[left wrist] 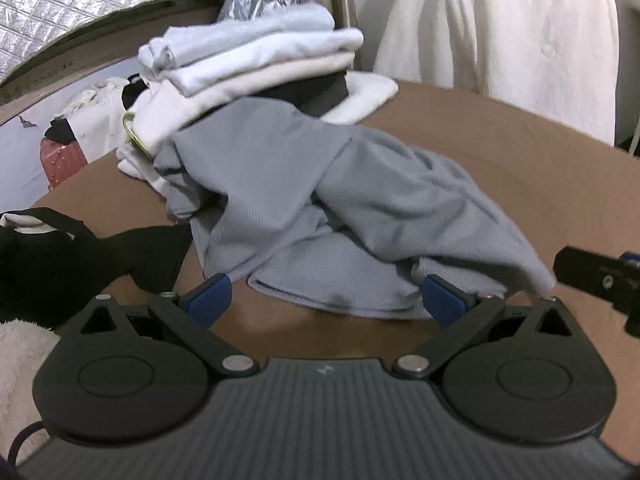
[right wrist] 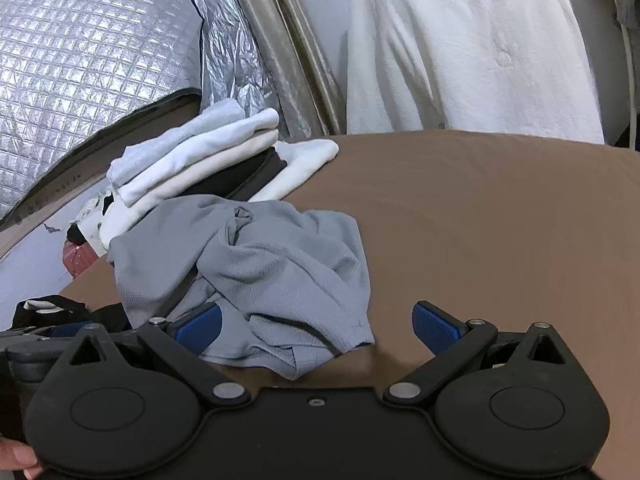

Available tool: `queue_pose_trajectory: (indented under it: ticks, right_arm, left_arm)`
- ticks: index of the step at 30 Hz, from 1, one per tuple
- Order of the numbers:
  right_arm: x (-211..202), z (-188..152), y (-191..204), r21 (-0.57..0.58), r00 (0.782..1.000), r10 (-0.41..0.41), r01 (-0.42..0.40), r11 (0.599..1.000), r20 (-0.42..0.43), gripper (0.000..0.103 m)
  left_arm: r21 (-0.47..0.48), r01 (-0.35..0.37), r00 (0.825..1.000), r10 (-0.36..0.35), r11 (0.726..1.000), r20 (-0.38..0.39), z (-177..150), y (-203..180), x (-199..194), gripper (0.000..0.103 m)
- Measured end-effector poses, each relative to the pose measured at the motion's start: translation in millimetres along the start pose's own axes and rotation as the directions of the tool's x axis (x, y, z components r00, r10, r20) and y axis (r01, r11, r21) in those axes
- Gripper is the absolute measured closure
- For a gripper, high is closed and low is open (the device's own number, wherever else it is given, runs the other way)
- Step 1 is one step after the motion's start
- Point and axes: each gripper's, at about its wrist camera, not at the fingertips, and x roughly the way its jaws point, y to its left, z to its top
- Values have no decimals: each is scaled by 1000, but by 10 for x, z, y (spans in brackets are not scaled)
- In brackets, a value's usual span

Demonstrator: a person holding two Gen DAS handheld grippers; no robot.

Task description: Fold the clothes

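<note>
A crumpled grey garment (left wrist: 320, 200) lies in a heap on the brown table (left wrist: 520, 168). My left gripper (left wrist: 326, 300) stands open just short of its near hem, blue pads wide apart with nothing between them. In the right wrist view the same grey garment (right wrist: 256, 276) sits left of centre on the brown table (right wrist: 500, 220). My right gripper (right wrist: 316, 326) is open too, its jaws straddling the garment's near right corner without closing. Part of the right gripper (left wrist: 596, 280) shows at the right edge of the left wrist view.
A stack of folded white, pale blue and black clothes (left wrist: 256, 60) stands behind the grey garment. A black garment (left wrist: 60, 256) lies at the table's left edge. A white robe (right wrist: 460, 48) hangs behind the table. A red suitcase (left wrist: 60, 160) and a silver quilted cover (right wrist: 80, 60) are at left.
</note>
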Motion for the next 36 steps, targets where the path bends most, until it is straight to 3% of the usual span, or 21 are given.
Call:
queue_pose_trajectory:
  ticks: [9,12,15,36]
  right_arm:
    - [64,-49,19,-11,1000,-8,8,1000,-3,0]
    - [86,-66,25,-15,1000,-11,11,1000,-4,0]
    - [88,-63,25,-20,1000,-11,11,1000,-7,0]
    - [100,-62,21,-16,1000,-12,11,1000,-29,0]
  left_arm:
    - [24,-15,998,17,1000,-63,-93,0,124,0]
    - [4,9,995,-8,1000,-101,-70,4,133,0]
    - [-23,20,994,-23,1000,-103,-84,23,136,0]
    - [19,-9,992,11,1000,-124,-101,-7,173,0]
